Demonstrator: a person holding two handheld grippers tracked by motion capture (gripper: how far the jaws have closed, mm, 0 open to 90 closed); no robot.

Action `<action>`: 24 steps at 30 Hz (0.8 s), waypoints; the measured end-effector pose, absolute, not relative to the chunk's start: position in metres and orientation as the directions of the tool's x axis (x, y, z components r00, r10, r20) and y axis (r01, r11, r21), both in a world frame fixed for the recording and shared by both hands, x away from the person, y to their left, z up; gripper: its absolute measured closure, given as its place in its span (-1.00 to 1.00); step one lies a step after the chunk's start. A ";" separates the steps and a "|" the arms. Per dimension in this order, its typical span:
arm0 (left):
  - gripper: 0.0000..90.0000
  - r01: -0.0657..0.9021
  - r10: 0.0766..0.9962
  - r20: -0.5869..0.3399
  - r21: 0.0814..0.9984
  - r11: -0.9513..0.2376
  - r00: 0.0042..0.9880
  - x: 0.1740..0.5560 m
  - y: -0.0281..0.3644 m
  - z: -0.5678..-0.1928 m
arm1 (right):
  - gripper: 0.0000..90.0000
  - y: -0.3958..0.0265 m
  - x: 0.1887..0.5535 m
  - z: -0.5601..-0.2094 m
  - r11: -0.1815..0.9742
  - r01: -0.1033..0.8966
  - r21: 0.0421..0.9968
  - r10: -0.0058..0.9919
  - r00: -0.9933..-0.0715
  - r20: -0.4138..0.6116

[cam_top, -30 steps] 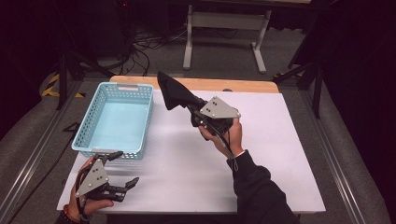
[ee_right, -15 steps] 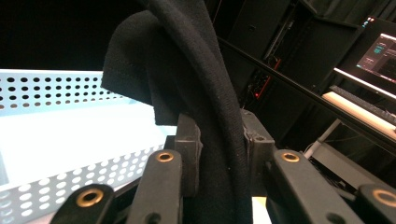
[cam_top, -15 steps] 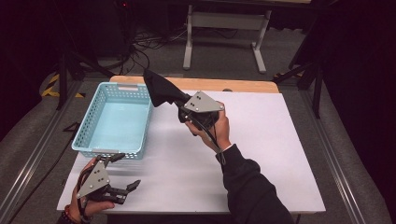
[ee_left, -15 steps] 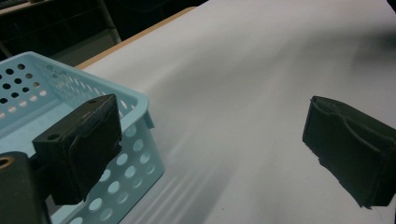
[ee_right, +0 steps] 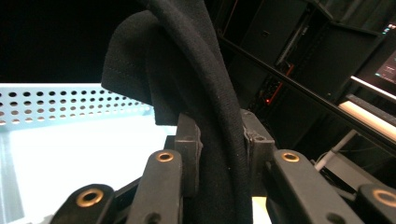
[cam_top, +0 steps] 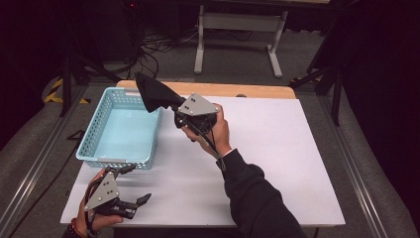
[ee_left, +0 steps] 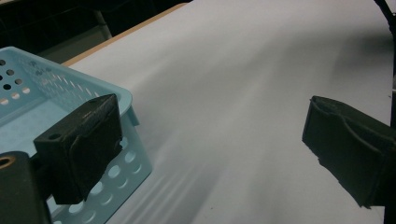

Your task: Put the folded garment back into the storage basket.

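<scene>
Right tool (cam_top: 174, 110) aloft, black cloth (cam_top: 156, 93) clamped.

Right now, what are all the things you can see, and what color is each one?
black cloth: one, black, pinched in the right tool, held up over the basket's near-right corner
basket: one, light blue with holes in its walls, on the left part of the table
table: one, white top with a wooden strip along the far edge
stand: one, grey metal legs, on the floor behind the table
left tool: one, black with a grey plate, jaws apart, by the table's near-left corner
right tool: one, black with a grey plate, closed on the black cloth
sleeve: one, black, on the right arm
</scene>
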State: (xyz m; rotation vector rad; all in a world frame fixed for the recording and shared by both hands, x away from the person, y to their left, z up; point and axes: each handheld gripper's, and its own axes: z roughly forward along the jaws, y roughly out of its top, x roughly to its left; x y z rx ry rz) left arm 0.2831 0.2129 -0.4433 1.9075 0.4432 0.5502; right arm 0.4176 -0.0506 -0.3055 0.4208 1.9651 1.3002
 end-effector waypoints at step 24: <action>-0.87 0.055 0.524 0.159 0.927 -0.370 0.837 0.282 0.214 -0.445 | 0.63 0.014 0.427 -0.314 0.460 -0.124 0.879 0.552 -0.736 -0.393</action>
